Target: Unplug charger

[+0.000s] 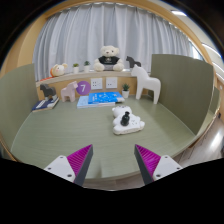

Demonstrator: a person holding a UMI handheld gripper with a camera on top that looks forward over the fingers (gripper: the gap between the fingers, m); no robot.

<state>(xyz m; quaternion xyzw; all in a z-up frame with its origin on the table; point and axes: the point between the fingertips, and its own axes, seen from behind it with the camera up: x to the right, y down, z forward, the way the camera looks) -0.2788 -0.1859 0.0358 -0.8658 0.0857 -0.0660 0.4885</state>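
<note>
A white power strip with a black charger plugged into it (127,122) lies on the green-grey table (70,130), well beyond my fingers and a little to the right. My gripper (112,160) is open, its two magenta pads (80,160) spread wide with nothing between them. The charger stands upright on top of the strip.
At the table's far edge stand a blue card (100,98), a purple card (82,88), a white toy horse (147,82), a teddy bear (108,58) on a white box and small figures. A beige partition (185,85) rises at the right. Curtains hang behind.
</note>
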